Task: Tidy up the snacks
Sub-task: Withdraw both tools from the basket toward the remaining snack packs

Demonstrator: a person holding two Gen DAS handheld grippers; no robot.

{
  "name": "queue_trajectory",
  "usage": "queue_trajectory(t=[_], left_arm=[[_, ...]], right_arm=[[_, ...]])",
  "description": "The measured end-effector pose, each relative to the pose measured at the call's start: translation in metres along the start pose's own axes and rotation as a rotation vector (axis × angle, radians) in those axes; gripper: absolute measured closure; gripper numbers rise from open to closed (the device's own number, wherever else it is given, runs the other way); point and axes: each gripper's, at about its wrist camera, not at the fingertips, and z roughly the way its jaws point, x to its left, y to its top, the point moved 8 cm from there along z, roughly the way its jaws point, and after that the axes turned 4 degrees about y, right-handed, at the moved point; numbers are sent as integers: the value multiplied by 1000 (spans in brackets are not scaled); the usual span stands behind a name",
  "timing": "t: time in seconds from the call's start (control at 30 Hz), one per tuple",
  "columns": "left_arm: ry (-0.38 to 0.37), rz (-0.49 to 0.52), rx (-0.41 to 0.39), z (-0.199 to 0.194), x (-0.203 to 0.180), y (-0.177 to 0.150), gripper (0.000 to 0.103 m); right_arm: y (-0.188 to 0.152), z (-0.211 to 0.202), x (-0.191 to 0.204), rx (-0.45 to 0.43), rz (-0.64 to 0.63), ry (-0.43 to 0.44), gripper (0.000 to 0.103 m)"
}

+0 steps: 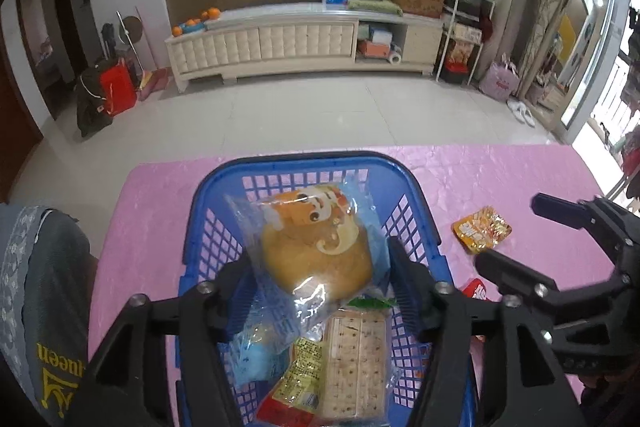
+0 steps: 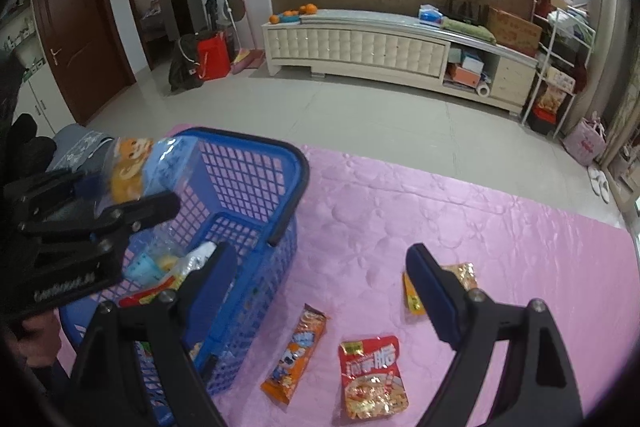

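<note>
So the left gripper (image 1: 320,279) has its fingers clamped on a clear-wrapped bun packet (image 1: 316,247), holding it up over the blue plastic basket (image 1: 208,227), which already has a cracker pack (image 1: 356,367) and a yellow-red snack bag (image 1: 296,379) lying in the bottom. The right gripper (image 2: 320,291) is spread wide with nothing between its fingers, hanging over the pink tablecloth (image 2: 500,247). A red sachet (image 2: 372,377), an orange snack stick (image 2: 296,353) and a small orange-gold packet (image 2: 460,279) sit there beside the basket.

The left gripper (image 1: 320,279) is closed on a bun packet (image 1: 316,247) and held raised. The right gripper (image 2: 320,291) hangs with its jaws wide apart, holding nothing.
</note>
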Motion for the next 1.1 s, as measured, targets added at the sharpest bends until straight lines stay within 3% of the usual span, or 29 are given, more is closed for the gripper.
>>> queue_trajectory(t=[0.23, 0.77, 1.1], left_arm=[[16, 77, -24, -22, -18, -6, 26], [-8, 125, -131, -128, -44, -29, 22], [-42, 130, -163, -161, -68, -44, 22]], right_arm=[[-3, -26, -9, -20, 13, -18, 14], [-15, -124, 1, -103, 44, -23, 14], [-41, -159, -4, -124, 58, -35, 14]])
